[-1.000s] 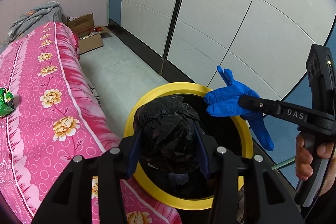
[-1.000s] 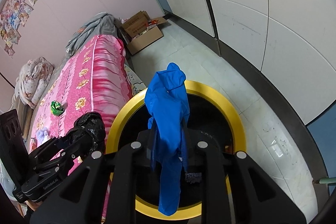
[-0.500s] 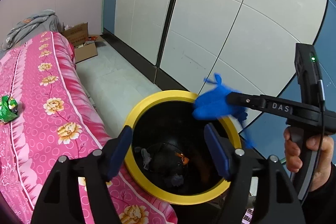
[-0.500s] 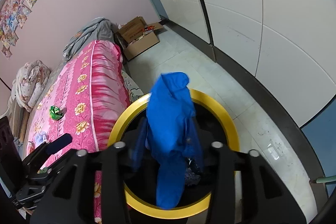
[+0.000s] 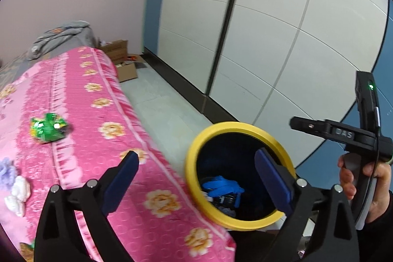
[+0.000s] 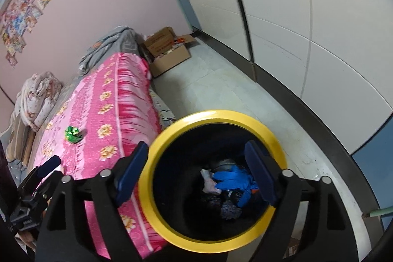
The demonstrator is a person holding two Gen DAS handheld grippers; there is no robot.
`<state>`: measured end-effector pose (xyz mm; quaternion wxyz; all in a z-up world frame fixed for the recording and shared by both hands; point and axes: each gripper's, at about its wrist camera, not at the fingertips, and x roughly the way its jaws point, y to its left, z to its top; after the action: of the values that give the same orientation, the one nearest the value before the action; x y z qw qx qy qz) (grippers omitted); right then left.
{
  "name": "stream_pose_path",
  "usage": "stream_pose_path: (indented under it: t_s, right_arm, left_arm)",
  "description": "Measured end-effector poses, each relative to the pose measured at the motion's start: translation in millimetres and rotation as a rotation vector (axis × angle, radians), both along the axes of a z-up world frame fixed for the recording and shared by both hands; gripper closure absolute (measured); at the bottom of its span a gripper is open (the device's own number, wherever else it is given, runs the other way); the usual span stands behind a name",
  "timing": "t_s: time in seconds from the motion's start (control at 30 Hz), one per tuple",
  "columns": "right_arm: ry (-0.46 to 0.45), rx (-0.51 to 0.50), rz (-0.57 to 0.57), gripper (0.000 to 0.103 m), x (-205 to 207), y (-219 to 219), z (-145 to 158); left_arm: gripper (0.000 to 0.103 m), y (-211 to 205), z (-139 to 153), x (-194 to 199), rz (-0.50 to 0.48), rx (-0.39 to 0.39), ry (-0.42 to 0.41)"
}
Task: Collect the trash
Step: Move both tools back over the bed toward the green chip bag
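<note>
Both jaws opening wide, empty: left gripper (image 5: 196, 172), right gripper (image 6: 196, 163). Crumpled blue rubber glove (image 6: 233, 179) down inside yellow-rimmed black round bin (image 6: 172, 133), lower centre. Crumpled green foil wrapper (image 5: 48, 127) on pink floral bedspread (image 5: 98, 119), left. Open cardboard box (image 6: 169, 53) on floor, upper centre.

place: bedroom in a home | bed (image 6: 118, 100) wearing a pink flowered cover, lying along a pink wall | grey blanket (image 6: 113, 46) bunching at the bed's far end | stickers (image 6: 22, 11) hanging on the wall | cardboard box (image 6: 169, 53) sitting on the tiled floor (image 6: 221, 90) | white panelled wardrobe doors (image 5: 282, 28) facing the bed
</note>
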<state>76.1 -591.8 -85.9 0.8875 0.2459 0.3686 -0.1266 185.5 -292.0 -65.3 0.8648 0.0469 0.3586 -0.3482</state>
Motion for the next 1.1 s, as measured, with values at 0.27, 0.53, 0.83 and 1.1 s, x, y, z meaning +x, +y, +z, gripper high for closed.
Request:
stream_pose_path:
  t_s: [0.27,0.53,0.83,1.1]
  right_arm:
    - [-0.067,-0.032,0.118,0.016,23.0,47.8,21.4]
    - [-0.116,-0.07,0.199,0.012,59.0,104.0,41.0]
    - [-0.139,-0.091,0.336,0.008,117.4,170.7,50.4]
    - [-0.117,-0.241,0.517,0.008,171.0,256.3,43.2]
  left_arm:
    - [0.01,71.1,14.8,21.1,0.143,-0.012,-0.036]
    - [0.01,167.2,20.4,47.8,0.333,-0.017,-0.062]
    - [0.01,294.5,17.8,70.6,0.583,0.038,-0.082]
    - [0.01,401.6,-0.5,87.6,0.783,0.135,-0.086]
